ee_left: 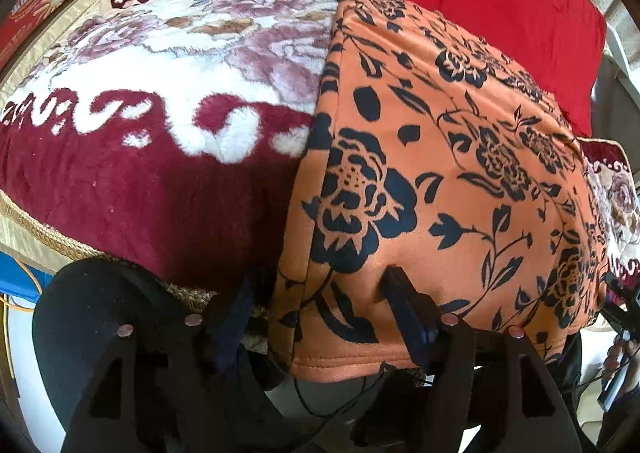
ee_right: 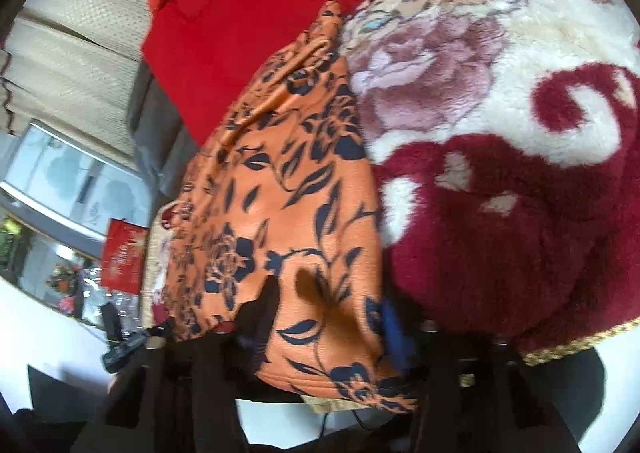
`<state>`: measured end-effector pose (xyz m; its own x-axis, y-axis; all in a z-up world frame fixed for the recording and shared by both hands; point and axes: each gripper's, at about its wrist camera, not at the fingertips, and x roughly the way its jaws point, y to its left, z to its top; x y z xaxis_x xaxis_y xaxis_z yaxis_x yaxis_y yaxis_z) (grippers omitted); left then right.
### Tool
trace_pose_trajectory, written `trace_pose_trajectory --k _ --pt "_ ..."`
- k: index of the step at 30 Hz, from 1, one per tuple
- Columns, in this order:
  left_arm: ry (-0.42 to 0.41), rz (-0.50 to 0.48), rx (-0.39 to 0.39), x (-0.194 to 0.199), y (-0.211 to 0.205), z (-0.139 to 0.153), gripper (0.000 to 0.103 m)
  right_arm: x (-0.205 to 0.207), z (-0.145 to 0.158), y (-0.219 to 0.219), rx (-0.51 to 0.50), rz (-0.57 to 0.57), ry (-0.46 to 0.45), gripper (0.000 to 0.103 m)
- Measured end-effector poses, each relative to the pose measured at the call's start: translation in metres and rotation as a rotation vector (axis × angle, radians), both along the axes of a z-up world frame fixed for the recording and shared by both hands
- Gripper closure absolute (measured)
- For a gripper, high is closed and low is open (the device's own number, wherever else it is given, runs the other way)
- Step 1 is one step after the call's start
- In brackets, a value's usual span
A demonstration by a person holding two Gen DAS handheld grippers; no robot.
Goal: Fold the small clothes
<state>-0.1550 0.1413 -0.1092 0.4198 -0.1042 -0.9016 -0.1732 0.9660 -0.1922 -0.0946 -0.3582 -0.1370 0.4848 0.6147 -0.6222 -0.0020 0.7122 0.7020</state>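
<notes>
- The left claw (ee_left: pixel 320 293) has its 2 dark fingers spread wide apart; the near left corner of the orange floral garment (ee_left: pixel 432 157) sits in the gap between them.
- Its right finger (ee_left: pixel 404 301) lies on top of the cloth near the hem, while its left finger (ee_left: pixel 236 309) is just off the garment's left folded edge, over the blanket's braided border.
- Whether either finger presses the cloth down cannot be told; nothing is pinched between the 2.
- The right claw (ee_right: pixel 332 317) also straddles the garment (ee_right: pixel 288 181), with its fingers apart: the left one (ee_right: pixel 268 313) rests dark against the top of the cloth, the blue-tipped right one (ee_right: pixel 394 333) sits at the garment's edge beside the blanket.
- The hem hangs over the near edge of the surface, below both claws.
- From the claws outward, the garment runs away as a long folded strip, orange with black roses and leaves, lying flat with a doubled layer along its left side in the left wrist view.
- It rests on a plush maroon and cream floral blanket (ee_left: pixel 168 101) edged with gold braid.
- At the garment's far end lies a red cloth (ee_left: pixel 480 5), touching or just overlapping it.
- A red box (ee_left: pixel 36 1) stands at the far left, well apart.
</notes>
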Motion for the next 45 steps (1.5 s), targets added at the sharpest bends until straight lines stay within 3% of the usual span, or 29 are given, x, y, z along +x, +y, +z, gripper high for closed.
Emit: trace_pose_trajectory --k 1,3,4,8,10,12,13,15,16,17,18,19,20,21,22,25,26,28,30,31,34,37,38,41,45 --pt "-0.001 -0.001 -0.002 -0.001 0.001 0.001 0.052 0.0 0.001 0.001 -0.015 0.001 0.004 0.05" --pt "-0.002 -0.005 0.001 -0.002 0.003 0.004 0.085 0.002 0.007 0.004 -0.091 0.026 0.025 0.073" --pt "-0.007 -0.005 -0.026 -0.003 0.005 0.007 0.097 0.004 0.007 0.003 -0.087 0.031 0.038 0.096" --pt "-0.111 0.011 -0.063 -0.018 0.008 0.044 0.098 -0.005 0.033 -0.005 -0.038 0.019 -0.007 0.095" --pt "-0.108 0.0 -0.055 -0.018 0.009 0.042 0.097 -0.006 0.035 -0.008 -0.034 0.021 -0.019 0.091" --pt "-0.044 0.013 -0.047 -0.011 0.01 0.021 0.095 -0.002 0.018 -0.008 -0.079 0.022 0.036 0.081" --pt "-0.014 0.019 -0.056 -0.009 0.01 0.012 0.092 0.002 0.006 -0.008 -0.08 0.02 0.086 0.066" --pt "0.009 0.023 -0.051 -0.006 0.005 0.003 0.082 0.001 0.002 -0.006 -0.038 0.015 0.068 0.058" --pt "0.008 0.012 -0.035 -0.006 0.002 0.002 0.072 0.001 0.004 -0.004 -0.013 0.029 0.05 0.04" --pt "0.01 -0.001 -0.025 -0.005 -0.001 0.002 0.071 0.001 0.005 -0.001 0.001 0.042 0.03 0.031" --pt "0.013 -0.008 -0.009 -0.003 -0.003 0.002 0.072 0.002 0.005 0.003 -0.018 0.053 0.027 0.031" --pt "0.016 -0.016 -0.012 -0.002 -0.004 0.002 0.088 0.002 0.005 0.006 -0.051 0.067 0.032 0.034" --pt "0.014 -0.024 -0.026 -0.001 -0.003 0.004 0.097 0.005 0.005 0.009 -0.088 0.077 0.049 0.064" --pt "0.002 -0.019 -0.04 -0.003 -0.002 0.01 0.098 0.007 0.004 0.009 -0.107 0.072 0.072 0.09" --pt "-0.019 -0.011 -0.054 -0.003 -0.004 0.019 0.098 0.008 0.005 0.005 -0.053 0.067 0.088 0.097" --pt "-0.14 0.016 -0.093 -0.014 0.007 0.061 0.098 0.0 0.04 0.007 -0.002 0.088 0.002 0.097" --pt "-0.144 0.014 -0.106 -0.013 0.01 0.063 0.098 0.001 0.046 0.006 0.005 0.088 -0.007 0.097" --pt "-0.085 0.023 -0.104 -0.006 0.016 0.045 0.098 0.007 0.034 0.008 -0.029 0.091 0.032 0.097" --pt "0.021 0.052 -0.149 -0.003 0.022 0.015 0.098 0.011 0.0 0.001 0.011 0.07 0.135 0.097" --pt "0.012 0.047 -0.142 -0.006 0.019 0.017 0.098 0.01 -0.004 -0.001 0.047 0.056 0.141 0.097" --pt "-0.038 0.012 -0.093 -0.008 0.009 0.034 0.098 0.002 0.02 0.004 0.108 0.077 0.039 0.097" --pt "0.066 0.024 -0.123 0.005 0.014 0.01 0.098 0.015 -0.003 0.0 0.046 0.079 0.134 0.097" --pt "0.061 0.016 -0.122 0.007 0.012 0.015 0.098 0.017 -0.012 -0.002 0.086 0.066 0.171 0.097" --pt "-0.019 -0.021 -0.132 0.013 0.007 0.05 0.098 0.022 0.021 0.007 0.16 0.123 0.067 0.097" --pt "-0.211 -0.089 -0.204 0.075 0.01 0.117 0.098 0.078 0.07 0.004 0.254 0.133 -0.069 0.097"
